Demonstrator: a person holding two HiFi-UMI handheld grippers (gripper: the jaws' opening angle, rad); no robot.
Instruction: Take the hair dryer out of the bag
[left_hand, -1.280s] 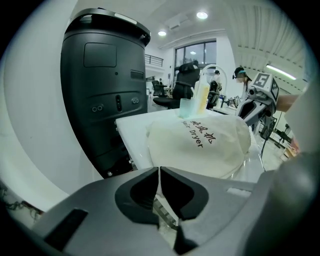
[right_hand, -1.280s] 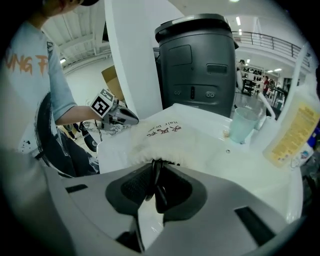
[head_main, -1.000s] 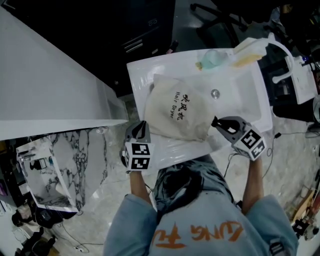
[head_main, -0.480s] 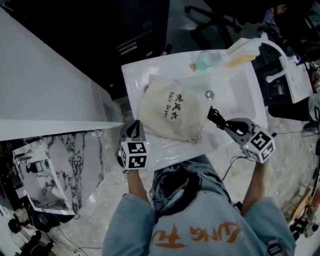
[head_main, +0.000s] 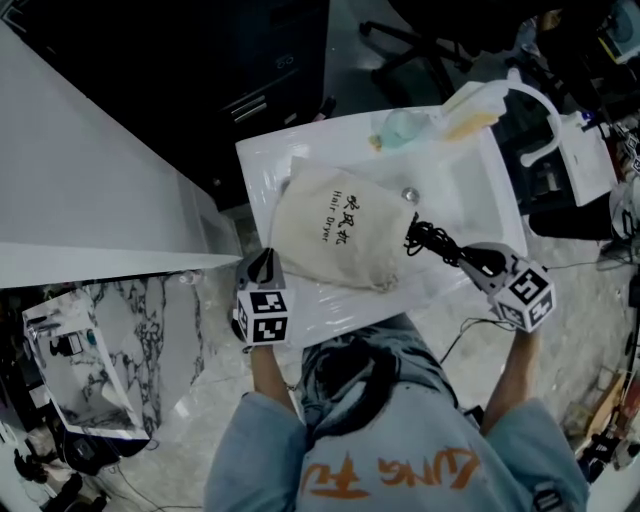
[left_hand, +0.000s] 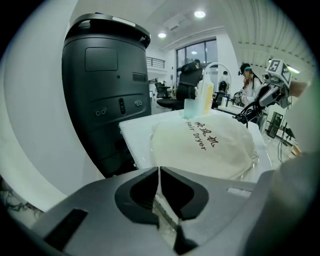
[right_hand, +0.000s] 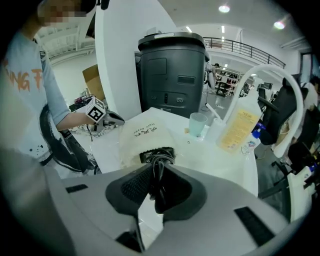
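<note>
A cream cloth bag (head_main: 340, 225) printed "Hair Dryer" lies bulging on the white sink top (head_main: 262, 170). My left gripper (head_main: 265, 262) sits at the bag's near-left corner, shut on a thin fold of the bag's (left_hand: 205, 145) cloth (left_hand: 159, 172). At the bag's right end, my right gripper (head_main: 468, 258) is shut on a bundle of black cord (head_main: 430, 238) that comes out of the bag's mouth. In the right gripper view the cord (right_hand: 159, 159) runs between the jaws (right_hand: 156, 172) back to the dark opening of the bag (right_hand: 142, 132). The dryer's body is hidden inside.
A clear cup (head_main: 400, 125), a yellow bottle (head_main: 470, 110) and a white curved tap (head_main: 535, 100) stand at the basin's far side, with the drain (head_main: 408, 195) beside the bag. A tall black bin (left_hand: 105, 90) stands behind the counter. A white wall panel (head_main: 90, 190) lies left.
My right gripper has moved right and away from the bag, drawing more black cord out of its mouth. The left gripper has kept its place on the bag's corner.
</note>
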